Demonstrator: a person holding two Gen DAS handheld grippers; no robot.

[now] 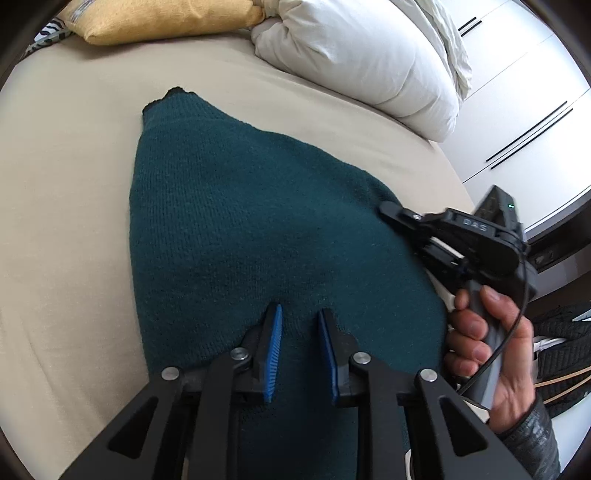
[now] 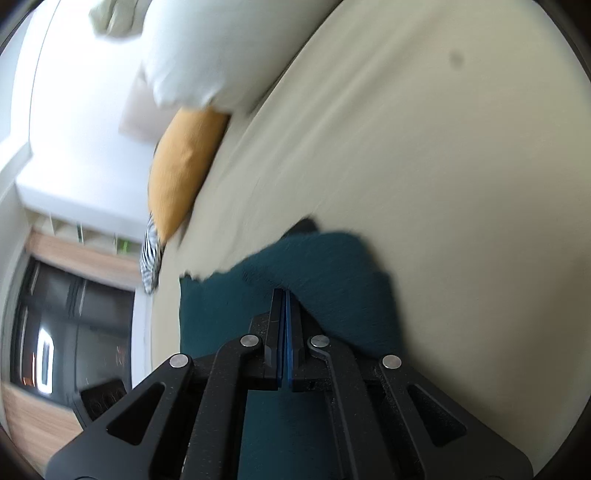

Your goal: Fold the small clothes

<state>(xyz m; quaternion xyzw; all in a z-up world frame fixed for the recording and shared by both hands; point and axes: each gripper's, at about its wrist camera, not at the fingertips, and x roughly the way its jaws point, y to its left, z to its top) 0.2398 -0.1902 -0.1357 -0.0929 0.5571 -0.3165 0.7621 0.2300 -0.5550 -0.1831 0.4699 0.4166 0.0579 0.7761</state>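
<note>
The teal knit garment (image 1: 258,236) lies flat on the beige bed sheet (image 1: 66,184), its long axis running from the left gripper (image 1: 300,314), whose jaws are spread above its near end, toward the yellow pillow (image 1: 166,22), narrow end farthest. At its right edge the right gripper (image 2: 287,295) has its jaws pressed together, seemingly pinching the knit, though blur hides the contact.

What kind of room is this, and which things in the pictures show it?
Most likely a bedroom. The teal knit garment lies on a bed with a beige sheet, a white pillow and a yellow cushion sit at its far edge, and white wardrobe doors stand beyond.
</note>
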